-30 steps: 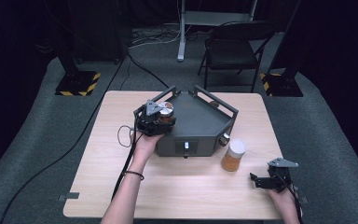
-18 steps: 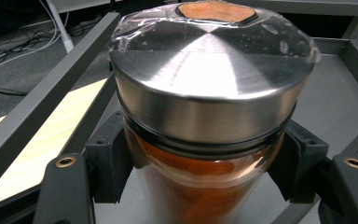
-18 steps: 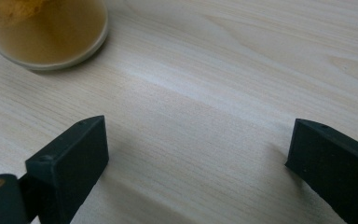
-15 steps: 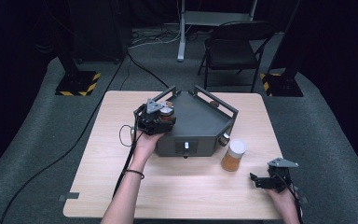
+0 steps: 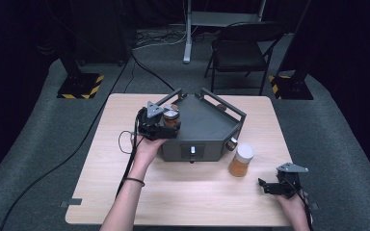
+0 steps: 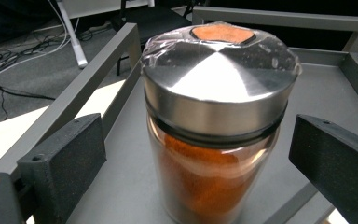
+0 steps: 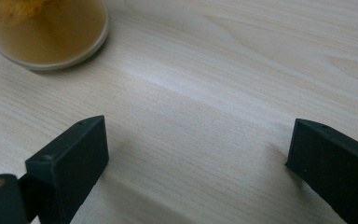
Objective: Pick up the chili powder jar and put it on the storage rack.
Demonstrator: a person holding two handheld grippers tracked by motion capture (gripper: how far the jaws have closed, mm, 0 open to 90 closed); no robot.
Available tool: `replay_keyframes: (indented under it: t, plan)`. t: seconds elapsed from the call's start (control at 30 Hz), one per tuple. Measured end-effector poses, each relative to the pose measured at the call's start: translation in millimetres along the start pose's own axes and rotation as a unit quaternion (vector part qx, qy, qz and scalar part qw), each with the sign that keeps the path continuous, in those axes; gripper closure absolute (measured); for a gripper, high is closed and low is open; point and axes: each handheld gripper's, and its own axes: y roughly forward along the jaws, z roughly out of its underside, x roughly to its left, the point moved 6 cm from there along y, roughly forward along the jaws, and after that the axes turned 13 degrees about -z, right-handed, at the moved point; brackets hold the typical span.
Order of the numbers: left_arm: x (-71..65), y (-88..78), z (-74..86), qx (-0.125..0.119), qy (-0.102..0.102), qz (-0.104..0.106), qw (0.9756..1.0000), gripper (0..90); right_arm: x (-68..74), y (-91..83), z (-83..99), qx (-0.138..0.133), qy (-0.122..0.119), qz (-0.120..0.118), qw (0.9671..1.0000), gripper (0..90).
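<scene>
Left gripper view: left gripper point(image 6: 205, 163) just sprung wide, jar point(image 6: 216, 126) upright between fingers point(image 6: 63, 163), clear of both, standing on grey tray point(image 6: 116, 186). Farther right in high view: right gripper point(image 5: 266, 186) spread wide, empty, low over table point(image 5: 197, 192), near second jar point(image 5: 241, 160).

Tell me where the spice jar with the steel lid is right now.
The steel-lidded jar stands on the grey tray at its left rear corner in the high view, between the jaws of the left gripper, which have just been opening and stand clear of it.
</scene>
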Motion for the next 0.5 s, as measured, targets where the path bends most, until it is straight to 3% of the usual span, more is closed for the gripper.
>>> replay_keyframes:
  t: [0.23,0.5]
  plan:
    - [3.9,-10.4,4.2,-0.010,0.013,0.003,0.9999,1.2,0.0,0.0,0.0,0.000,0.000,0.000,1.0000,4.1]
    - [10.6,-22.2,11.4,-0.024,0.013,0.002,0.9996,0.4,0.0,0.0,0.0,0.000,0.000,0.000,1.0000,4.1]
